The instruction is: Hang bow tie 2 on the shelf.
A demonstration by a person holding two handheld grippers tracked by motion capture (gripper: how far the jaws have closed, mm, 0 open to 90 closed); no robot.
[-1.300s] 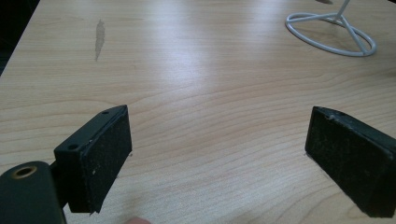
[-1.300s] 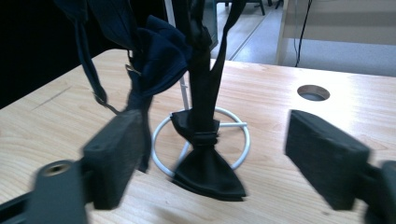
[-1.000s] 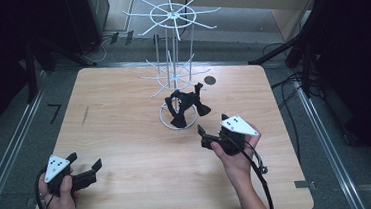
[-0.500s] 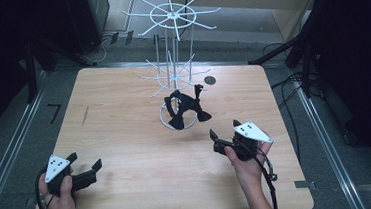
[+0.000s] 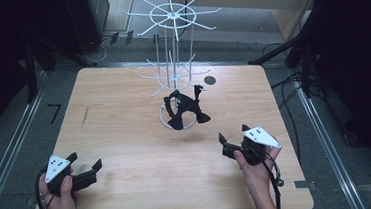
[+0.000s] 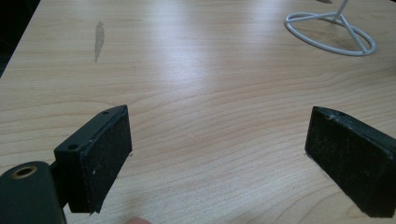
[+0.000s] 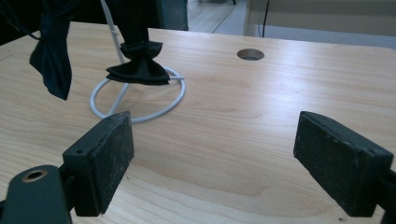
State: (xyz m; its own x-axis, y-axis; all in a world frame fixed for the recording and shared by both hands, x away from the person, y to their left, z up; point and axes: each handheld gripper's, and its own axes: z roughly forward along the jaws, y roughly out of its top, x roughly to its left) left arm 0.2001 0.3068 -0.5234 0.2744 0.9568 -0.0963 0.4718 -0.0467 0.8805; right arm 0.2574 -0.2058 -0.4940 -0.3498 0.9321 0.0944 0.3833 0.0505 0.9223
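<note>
1. I hold my left hand-held gripper (image 5: 84, 173) low over the near left corner of the table (image 5: 126, 139), its jaws spread wide with nothing between them.
2. My right hand-held gripper (image 5: 235, 141) sits near the right front edge, also released, jaws wide apart and empty.
3. The white wire display stand (image 5: 174, 60) rises at the middle of the far half of the table, its ring base (image 7: 140, 100) flat on the wood.
4. Black bow ties (image 5: 186, 108) hang from the stand's lower arms, just above the ring base; in the right gripper view one bow tie (image 7: 137, 70) dangles over the ring.
5. Both grippers are well apart from the stand and the bow ties.
6. The table is pale wood-grain laminate with rounded corners, a round cable hole (image 5: 210, 80) beyond the stand and a grey smear (image 6: 98, 37) on its left part.
7. Around it lie grey floor (image 5: 5, 128), metal rails (image 5: 321, 139) along both sides, and black cables (image 5: 284, 84) at the right; the room edges are dark.
</note>
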